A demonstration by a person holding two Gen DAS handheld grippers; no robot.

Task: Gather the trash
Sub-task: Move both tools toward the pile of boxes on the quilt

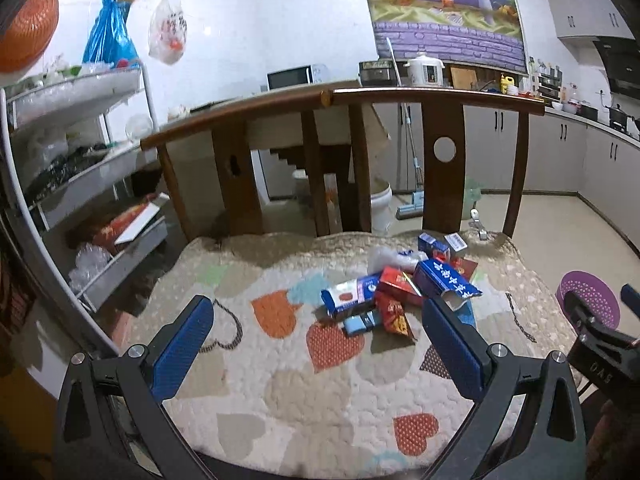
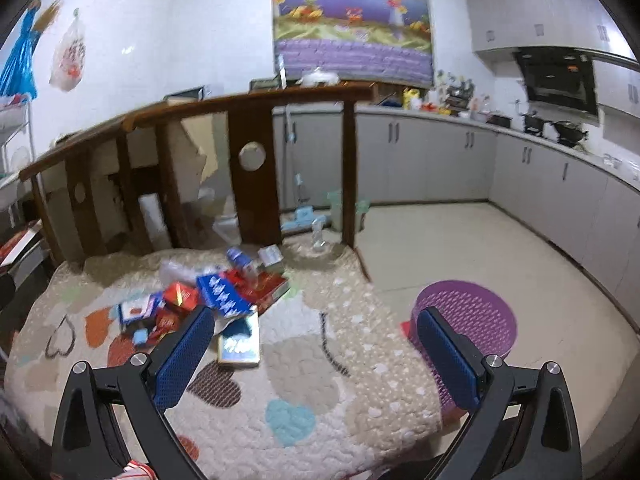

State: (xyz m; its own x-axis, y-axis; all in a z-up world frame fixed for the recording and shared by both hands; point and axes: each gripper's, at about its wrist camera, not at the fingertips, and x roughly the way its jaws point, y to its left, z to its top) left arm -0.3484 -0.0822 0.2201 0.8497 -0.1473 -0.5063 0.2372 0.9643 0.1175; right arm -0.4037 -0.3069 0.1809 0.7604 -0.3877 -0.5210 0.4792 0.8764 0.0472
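While both the left gripper (image 1: 316, 344) and right gripper (image 2: 316, 354) hover with jaws wide open and empty, the trash pile (image 1: 404, 280) sits on the quilt (image 1: 280, 380) near the chair backs, blue carton (image 1: 446, 278) lying flat, long axis diagonal, torn end toward the purple basket (image 2: 466, 320).

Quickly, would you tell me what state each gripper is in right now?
Left gripper: open, holding nothing, above the quilt.
Right gripper: open, holding nothing.
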